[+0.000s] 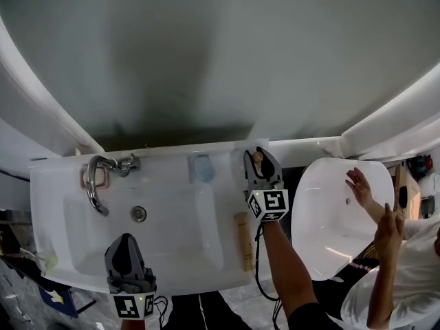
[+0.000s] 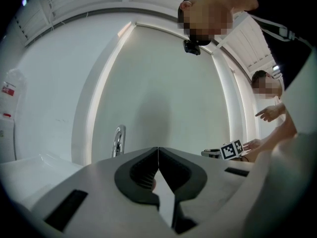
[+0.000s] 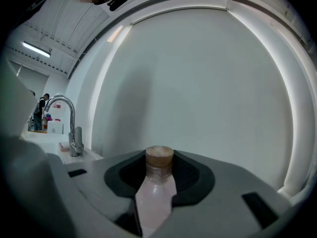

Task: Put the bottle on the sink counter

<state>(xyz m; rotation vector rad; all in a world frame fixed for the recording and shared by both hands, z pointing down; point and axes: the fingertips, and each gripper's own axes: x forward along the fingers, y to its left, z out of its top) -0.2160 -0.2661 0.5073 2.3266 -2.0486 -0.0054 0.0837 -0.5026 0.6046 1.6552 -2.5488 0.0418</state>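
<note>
A clear, pinkish bottle (image 3: 156, 190) with a brown cap (image 1: 257, 158) stands upright between the jaws of my right gripper (image 1: 260, 165), which is shut on its neck. In the head view this gripper hovers at the back right corner of the white sink counter (image 1: 172, 163). In the right gripper view (image 3: 159, 168) the cap pokes up above the jaws. My left gripper (image 1: 126, 247) is shut with nothing in it, at the sink's front edge; its jaws (image 2: 158, 152) meet tip to tip.
A chrome faucet (image 1: 98, 179) stands at the back left, with the drain (image 1: 139, 214) in the basin. A pale blue item (image 1: 201, 168) lies on the back rim and a tan stick-like object (image 1: 243, 240) on the right rim. A white tub (image 1: 330, 218) and a person's hands (image 1: 375, 212) are to the right.
</note>
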